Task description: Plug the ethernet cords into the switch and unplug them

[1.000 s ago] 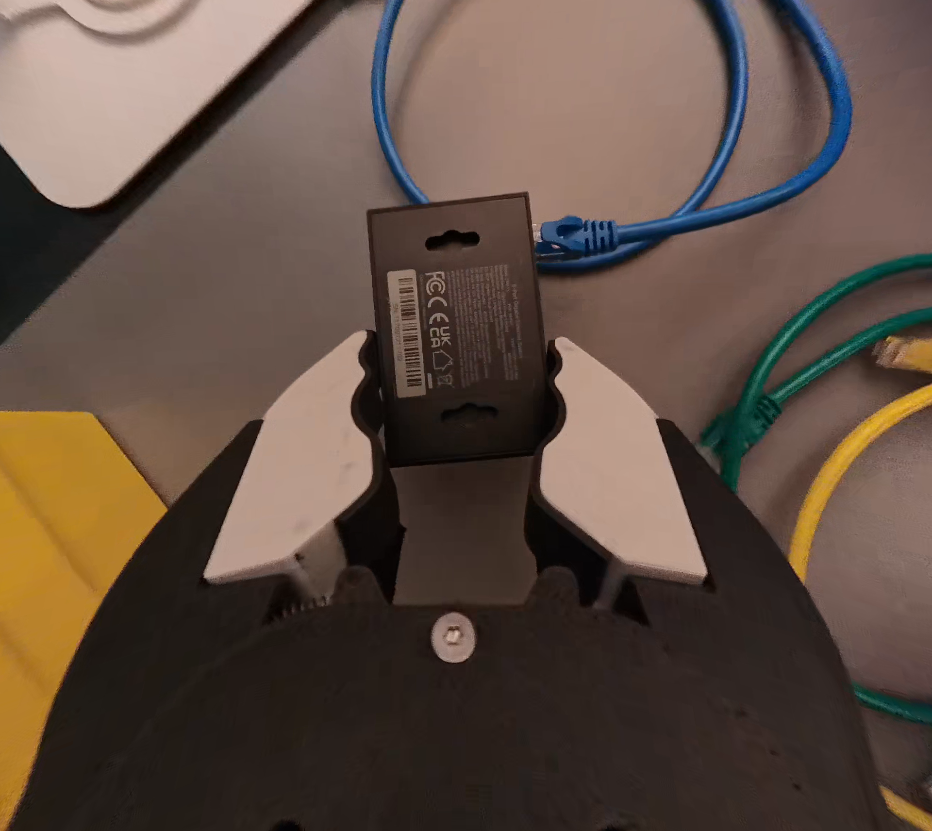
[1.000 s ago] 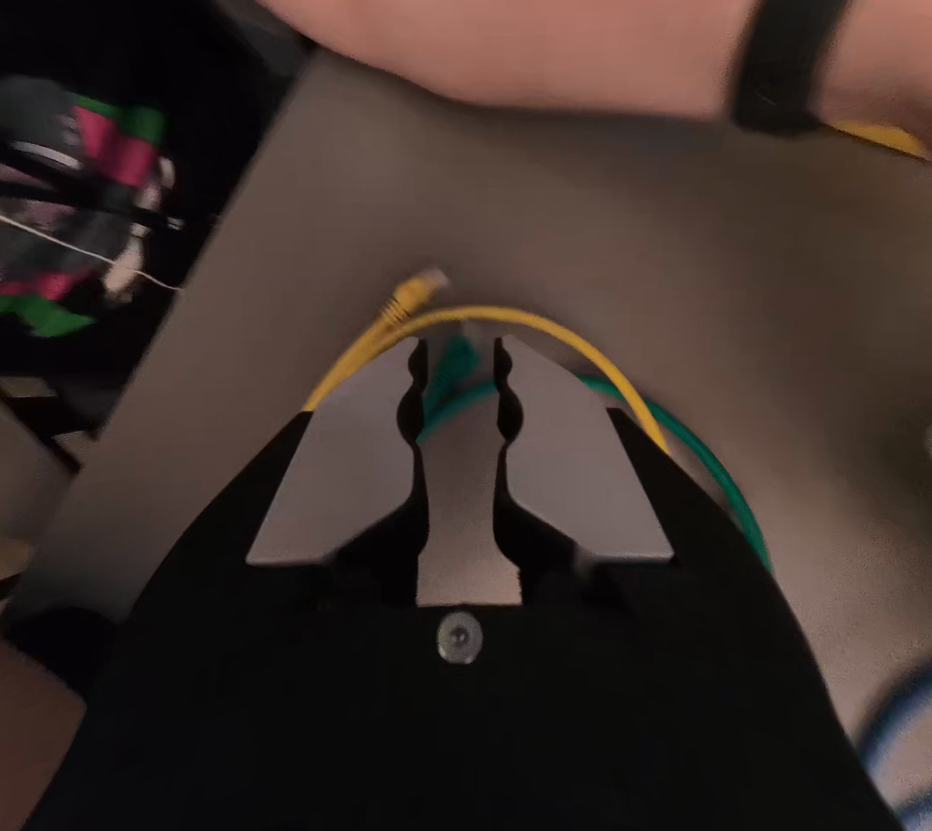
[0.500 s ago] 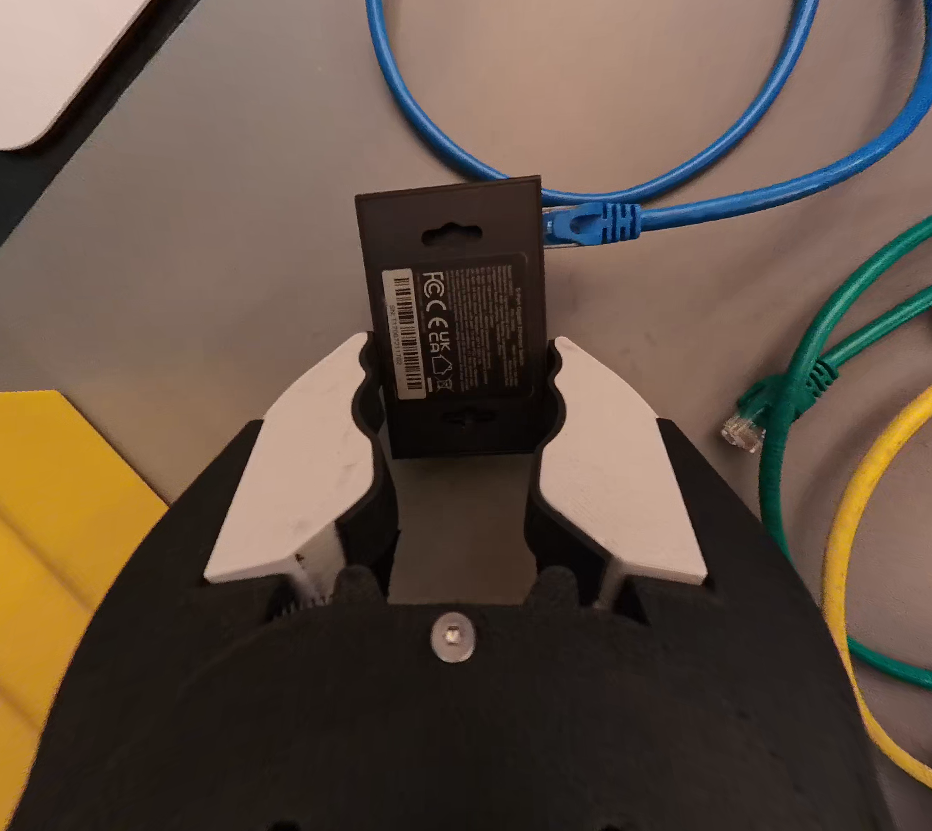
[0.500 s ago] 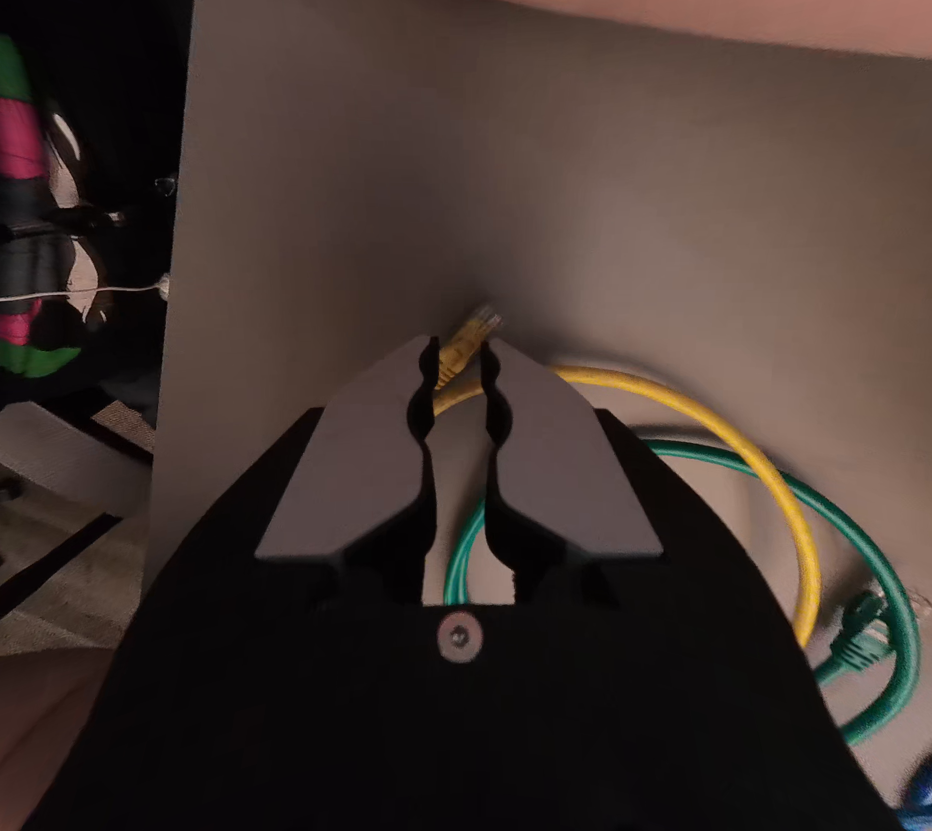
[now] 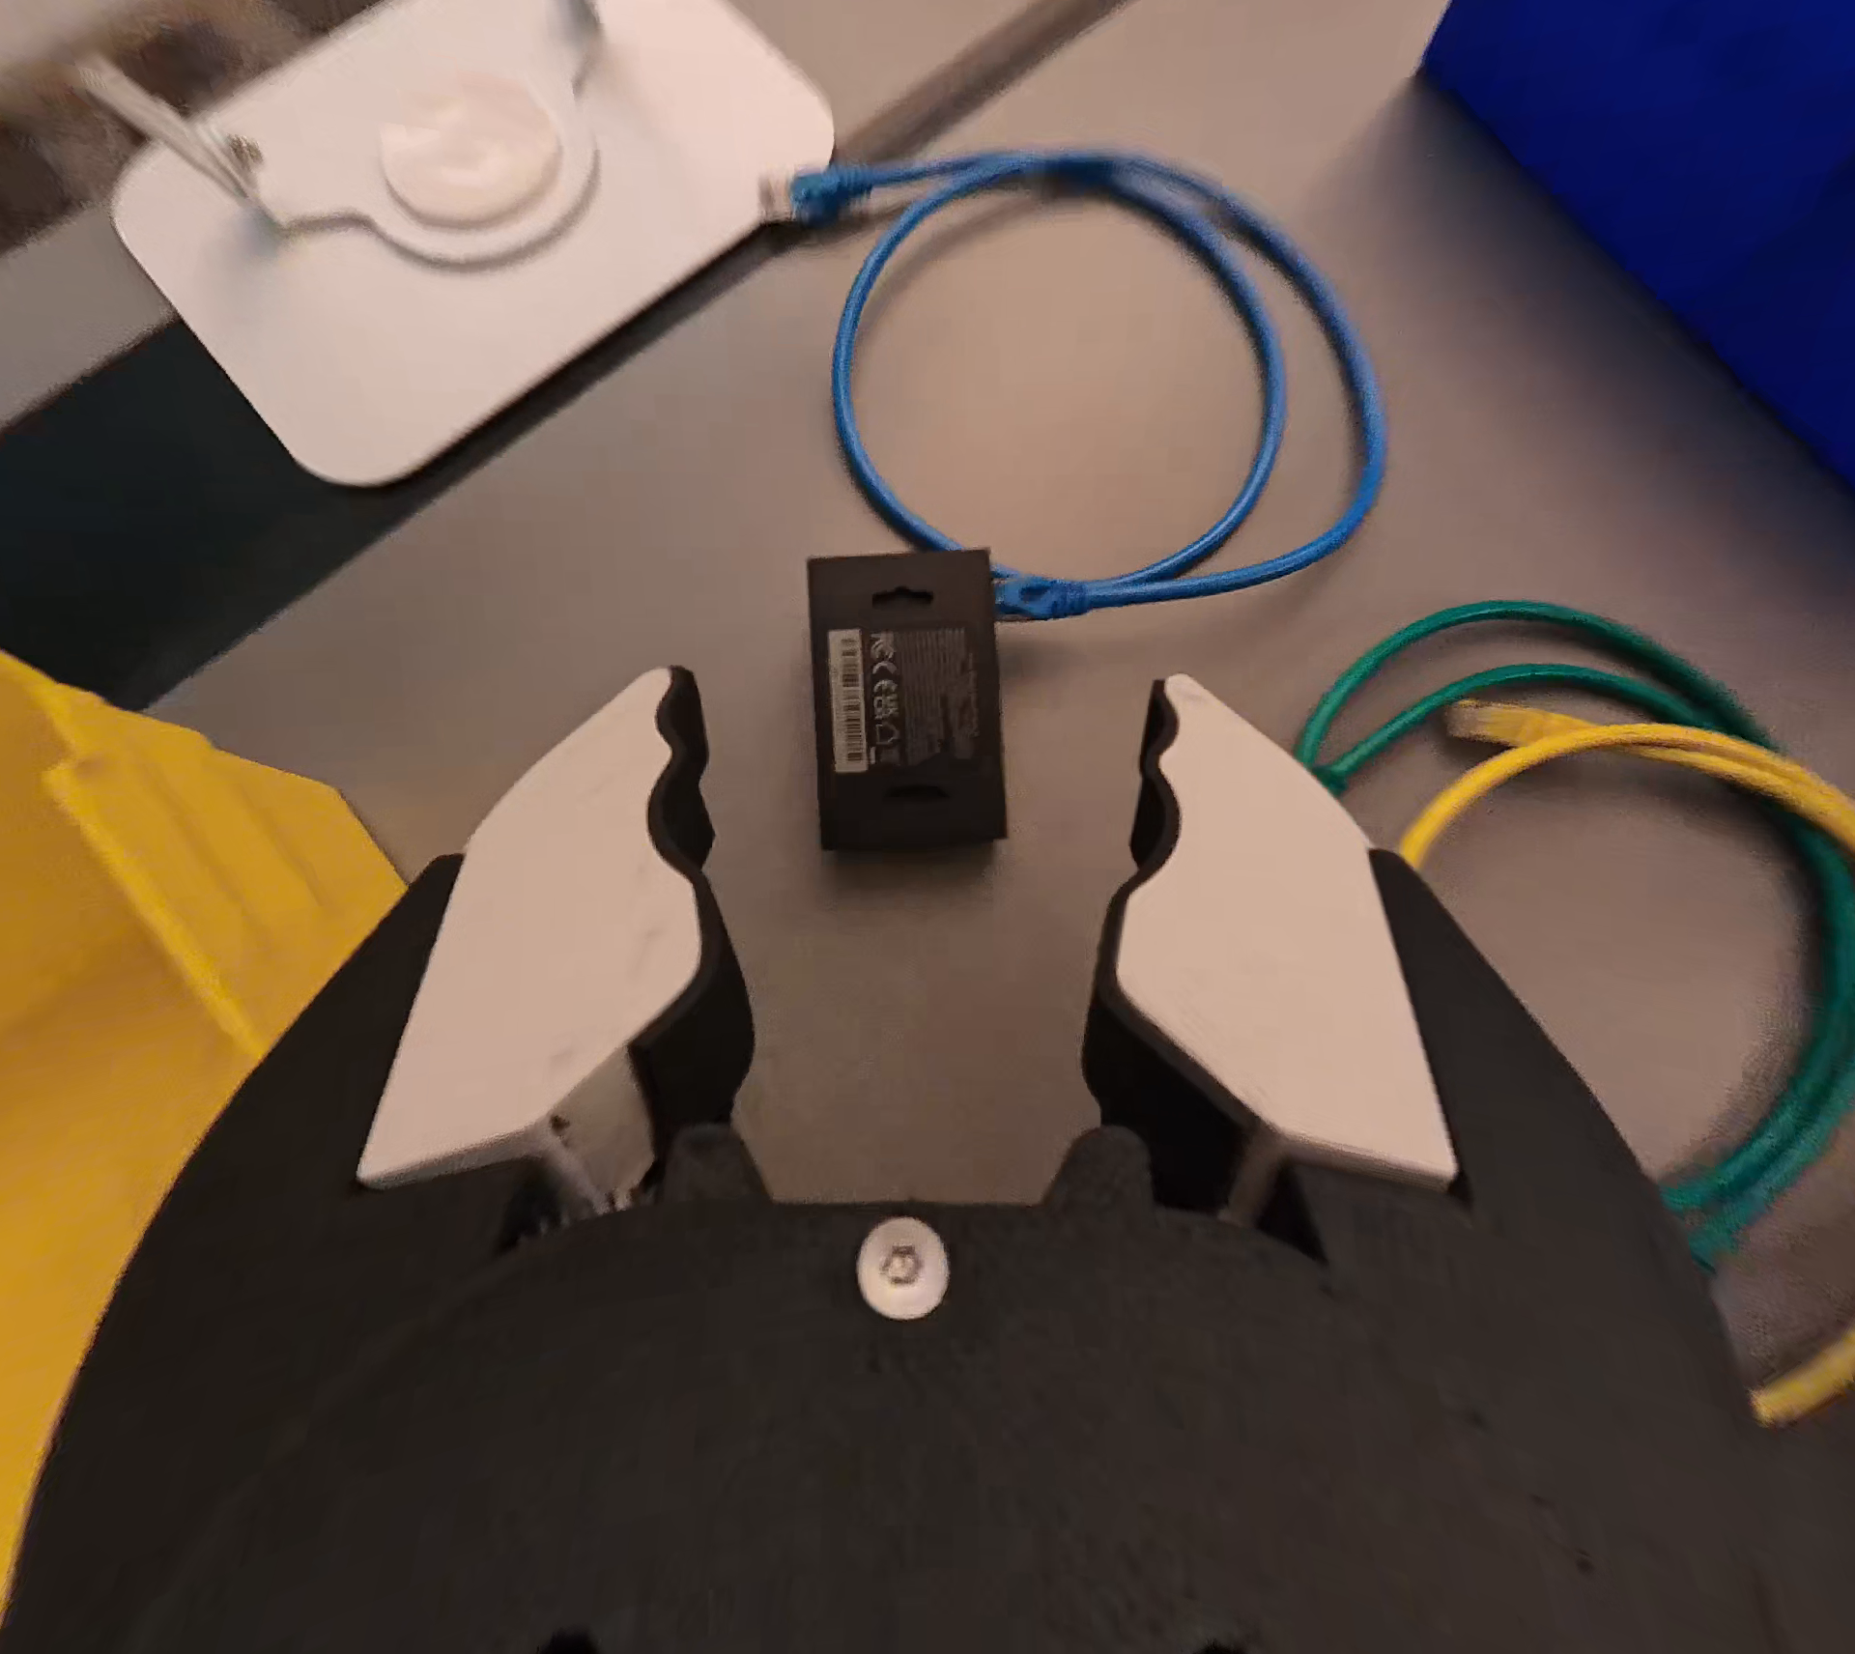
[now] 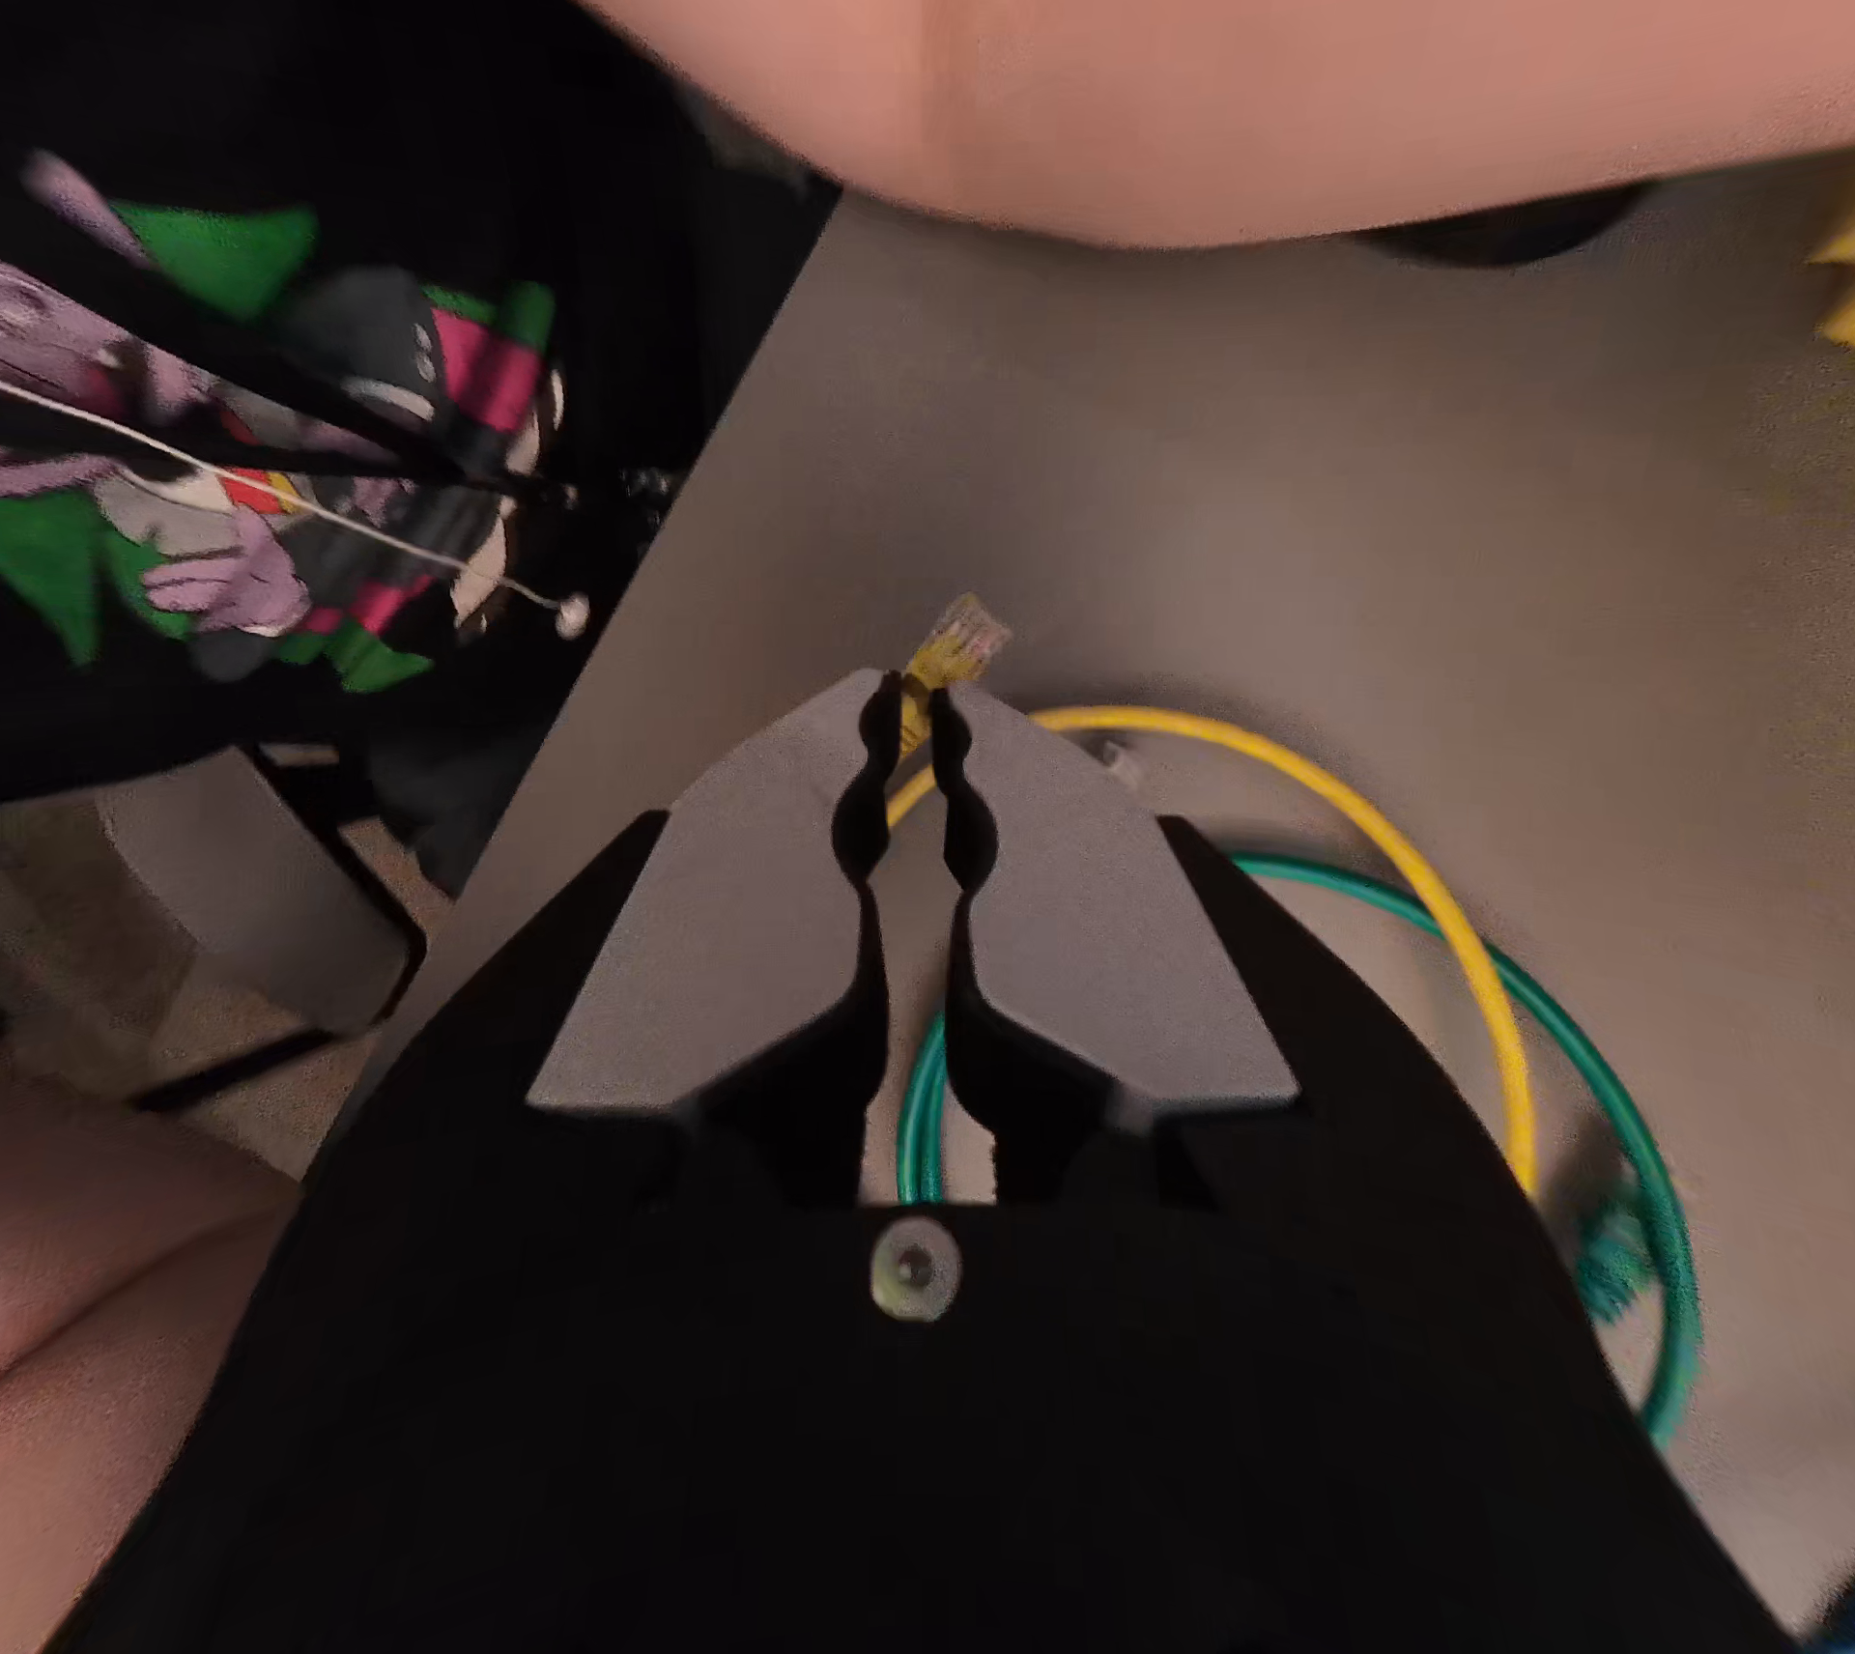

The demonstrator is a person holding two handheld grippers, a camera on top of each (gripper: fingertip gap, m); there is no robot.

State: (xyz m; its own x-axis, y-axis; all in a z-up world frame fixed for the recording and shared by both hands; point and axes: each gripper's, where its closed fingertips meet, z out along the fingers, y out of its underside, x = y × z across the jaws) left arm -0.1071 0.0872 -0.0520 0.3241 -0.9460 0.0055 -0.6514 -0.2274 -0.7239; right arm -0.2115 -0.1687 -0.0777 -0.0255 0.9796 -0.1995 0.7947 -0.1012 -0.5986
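The small black switch (image 5: 906, 700) lies label side up on the grey table (image 5: 562, 562). My left gripper (image 5: 921, 687) is open and hovers above it, with the switch between and beyond the fingertips, apart from them. A blue cord (image 5: 1295, 361) loops behind the switch, one plug (image 5: 1039, 599) at the switch's right edge. Green (image 5: 1506, 632) and yellow (image 5: 1626, 753) cords lie at the right. My right gripper (image 6: 911, 692) is shut on the yellow cord's plug (image 6: 954, 647), which sticks out past the tips. The yellow cord (image 6: 1405, 863) and green cord (image 6: 1606, 1054) curve behind it.
A white stand base (image 5: 472, 201) sits at the back left, a yellow bin (image 5: 130, 953) at the left, a blue bin (image 5: 1686, 100) at the back right. In the right wrist view a person's arm (image 6: 1205, 0) crosses the top and the table edge (image 6: 642, 582) runs diagonally at the left. Across from one pair of fingers to the other is roughly 25 cm. It is some 8 cm from my left tips to the small black switch (image 5: 906, 700).
My left gripper let go of the switch, opened wide and pulled back and up. My right gripper closed on the yellow plug and lifted it.
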